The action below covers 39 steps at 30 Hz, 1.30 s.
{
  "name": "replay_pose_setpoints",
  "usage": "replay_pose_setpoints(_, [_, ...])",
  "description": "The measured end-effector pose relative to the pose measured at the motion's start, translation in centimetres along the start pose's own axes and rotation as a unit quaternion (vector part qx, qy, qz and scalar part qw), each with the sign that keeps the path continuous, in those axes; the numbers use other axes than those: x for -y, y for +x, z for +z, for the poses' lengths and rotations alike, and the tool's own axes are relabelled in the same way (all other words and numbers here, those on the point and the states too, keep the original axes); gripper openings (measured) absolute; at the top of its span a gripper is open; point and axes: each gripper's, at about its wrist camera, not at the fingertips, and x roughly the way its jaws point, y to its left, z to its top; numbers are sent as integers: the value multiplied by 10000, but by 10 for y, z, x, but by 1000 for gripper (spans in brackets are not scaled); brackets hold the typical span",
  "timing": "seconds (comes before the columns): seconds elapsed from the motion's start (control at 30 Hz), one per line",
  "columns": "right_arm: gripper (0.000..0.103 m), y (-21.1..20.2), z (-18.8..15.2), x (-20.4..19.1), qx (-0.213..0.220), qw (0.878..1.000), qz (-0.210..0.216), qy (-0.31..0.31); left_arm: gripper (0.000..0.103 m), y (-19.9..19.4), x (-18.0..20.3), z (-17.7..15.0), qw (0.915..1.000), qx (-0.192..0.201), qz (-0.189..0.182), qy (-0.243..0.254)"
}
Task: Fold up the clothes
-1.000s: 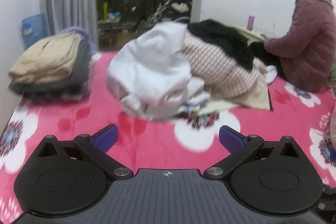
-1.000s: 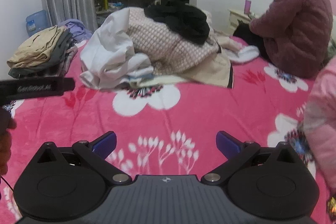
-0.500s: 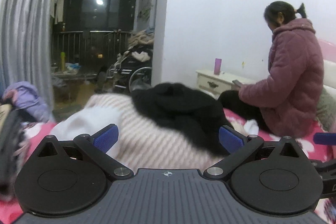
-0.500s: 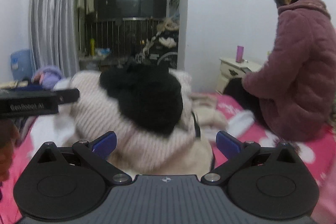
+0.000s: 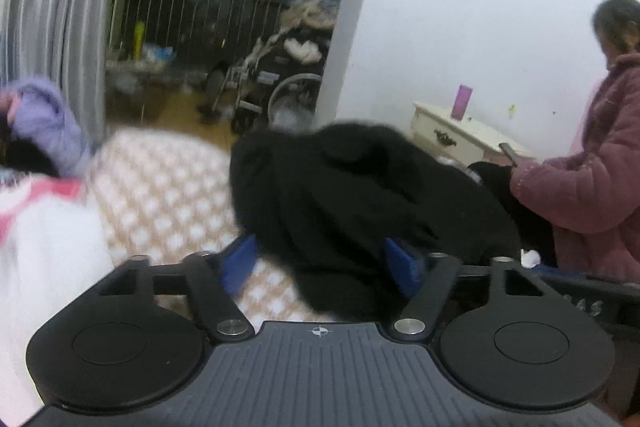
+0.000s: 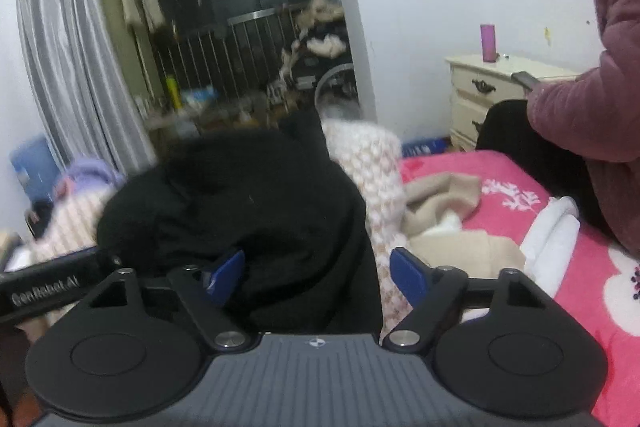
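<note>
A black garment (image 5: pixel 340 187) lies on top of the clothes pile, over a pink-and-white knitted sweater (image 5: pixel 160 179). My left gripper (image 5: pixel 322 263) has its blue fingers on either side of a fold of the black cloth, with a wide gap still between them. In the right wrist view the same black garment (image 6: pixel 240 195) bulges between the fingers of my right gripper (image 6: pixel 318 273), which also stands apart. The knitted sweater (image 6: pixel 376 163) rises just behind it. A white garment (image 5: pixel 48 247) lies at the left, blurred.
A person in a mauve padded coat (image 6: pixel 600 87) sits at the right on the pink flowered blanket (image 6: pixel 592 291). Beige clothing (image 6: pixel 444 195) lies beside the pile. A cream nightstand (image 6: pixel 480 83) holds a purple cup (image 6: pixel 489 42). A lilac garment (image 5: pixel 44 115) lies at the far left.
Both grippers have moved forward from the open blanket into the pile. Their fingers have narrowed and now straddle the black garment.
</note>
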Motion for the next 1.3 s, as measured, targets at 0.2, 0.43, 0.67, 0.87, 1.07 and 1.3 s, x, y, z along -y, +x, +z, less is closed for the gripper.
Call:
replay_pose_setpoints(0.2, [29, 0, 2, -12, -81, 9999, 38, -95, 8, -16, 2, -5, 9999, 2, -111, 63])
replay_pose_setpoints(0.43, [14, -39, 2, -25, 30, 9996, 150, -245, 3, -47, 20, -2, 9992, 77, -319, 230])
replay_pose_setpoints(0.67, [13, -148, -37, -32, 151, 9981, 579, 117, 2, -138, 29, -11, 9918, 296, -1068, 633])
replay_pose_setpoints(0.87, [13, -258, -91, -38, 179, 9933, 977, 586, 2, -238, 21, -57, 9766, -82, -1960, 883])
replay_pose_setpoints(1.07, [13, -369, -196, -43, -408, 9876, 950, 1182, 2, -316, -10, -122, 9585, -1156, -2531, 625])
replay_pose_setpoints(1.3, [16, -414, -313, -48, -2019, 9701, 165, 1336, 14, -345, -54, -210, 9149, -3014, -2596, 683])
